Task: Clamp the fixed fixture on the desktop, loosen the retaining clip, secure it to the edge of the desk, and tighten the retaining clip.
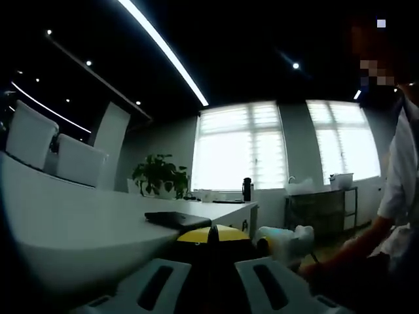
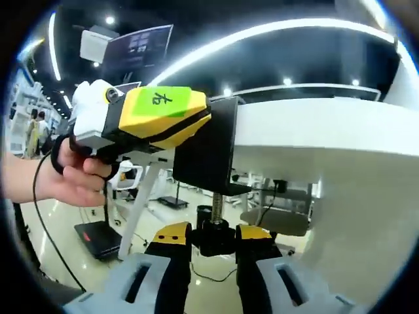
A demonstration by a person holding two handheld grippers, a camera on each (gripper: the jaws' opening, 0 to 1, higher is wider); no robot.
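Clamp on the worktop edge

The right gripper (image 2: pixel 216 252) grips the clamp's screw knob (image 2: pixel 215 234) beneath the black clamp (image 2: pixel 208 147) on the worktop (image 2: pixel 321 127); the left gripper (image 2: pixel 147 114) holds the clamp body.

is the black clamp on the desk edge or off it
On. In the right gripper view the black clamp wraps the white desk edge, its screw hanging below with the knob between the right gripper jaws.

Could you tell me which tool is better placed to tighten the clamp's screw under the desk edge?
Right: the right tool already grips the screw knob beneath the black clamp, while the left tool holds that clamp on the desk edge.
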